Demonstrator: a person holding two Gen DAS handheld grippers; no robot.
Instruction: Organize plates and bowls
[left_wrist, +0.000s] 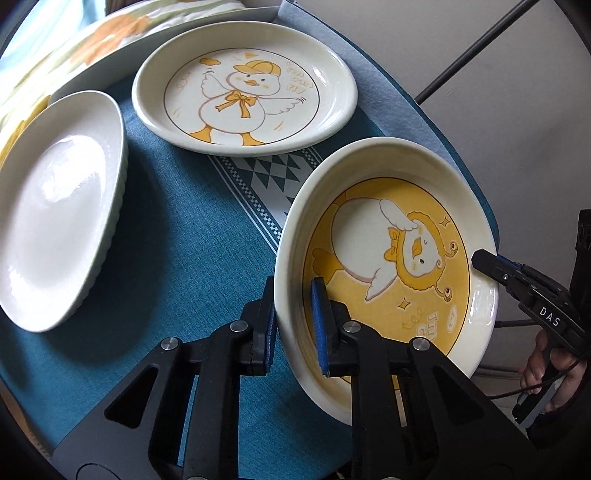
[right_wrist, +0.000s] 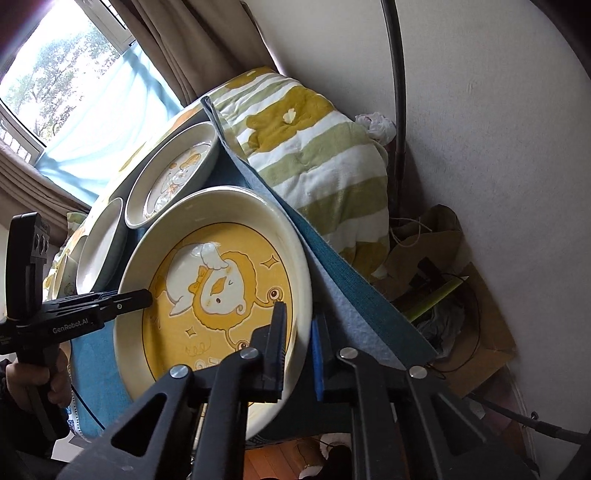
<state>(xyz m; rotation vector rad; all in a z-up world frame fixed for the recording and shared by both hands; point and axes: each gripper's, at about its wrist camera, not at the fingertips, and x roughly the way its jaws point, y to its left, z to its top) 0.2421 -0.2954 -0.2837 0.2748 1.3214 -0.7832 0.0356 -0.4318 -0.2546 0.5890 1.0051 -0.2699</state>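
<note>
A yellow duck plate (left_wrist: 391, 258) is held tilted above the blue tablecloth (left_wrist: 177, 240). My left gripper (left_wrist: 293, 325) is shut on its left rim. My right gripper (right_wrist: 299, 332) is shut on the opposite rim; it shows in the left wrist view (left_wrist: 484, 262) at the plate's right edge. The same plate fills the right wrist view (right_wrist: 214, 288), where the left gripper (right_wrist: 146, 295) meets its rim. A cream duck plate (left_wrist: 243, 86) lies flat further back. A plain white ribbed dish (left_wrist: 55, 236) sits at the left.
A striped green and yellow quilt (right_wrist: 314, 155) lies beyond the table's far edge. A black stand pole (left_wrist: 476, 51) crosses the wall at the right. A cardboard box with clutter (right_wrist: 461, 306) sits on the floor by the wall. A window (right_wrist: 55, 74) is at upper left.
</note>
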